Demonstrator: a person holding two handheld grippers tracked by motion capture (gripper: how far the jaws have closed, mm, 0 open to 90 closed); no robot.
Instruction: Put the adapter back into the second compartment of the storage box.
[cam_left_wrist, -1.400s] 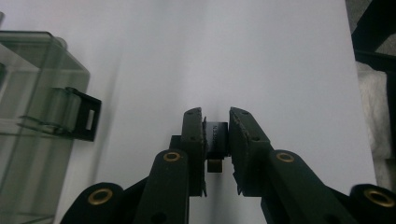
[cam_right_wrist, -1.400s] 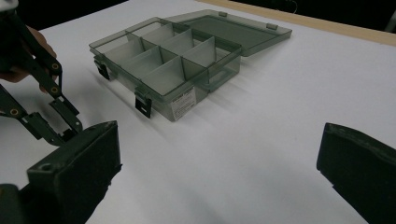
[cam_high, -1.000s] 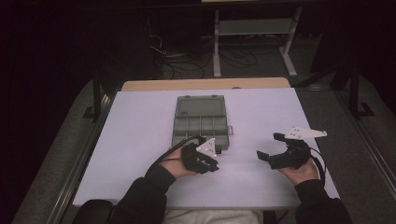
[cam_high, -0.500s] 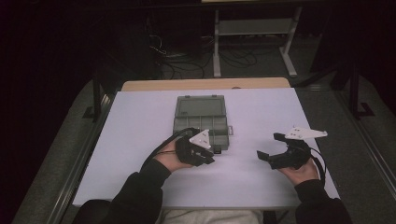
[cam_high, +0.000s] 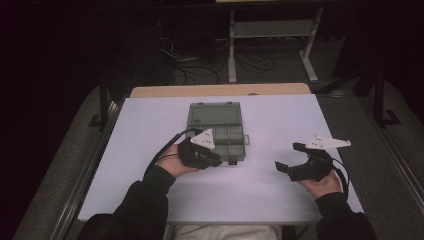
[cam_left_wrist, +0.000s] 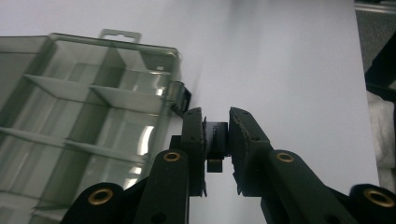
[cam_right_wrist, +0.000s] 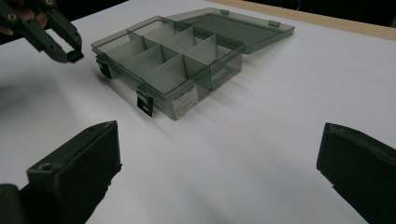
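The small black piece (cam_left_wrist: 215, 140) sat pinched between the pads of my left gripper (cam_left_wrist: 216, 122), just off the near right corner of the box (cam_high: 219, 131), beside 1 of its black latches (cam_left_wrist: 181, 96). The box stood open on the white counter (cam_high: 280, 120), its lid (cam_right_wrist: 236, 22) laid back flat behind the divided compartments. I judged this the carrying step: piece picked up, not yet put in a compartment. The next move called for lifting the piece over the near wall and lowering it into 1 cell without catching a divider, then letting go.

My right gripper (cam_high: 291, 156) hung with its jaws spread wide and nothing between them, well apart from the box on its right.

What the piece really was I could not make out; the pads covered most of it. The compartments looked empty, though the tinted walls blurred their floors. The room beyond the counter was too dark to read.
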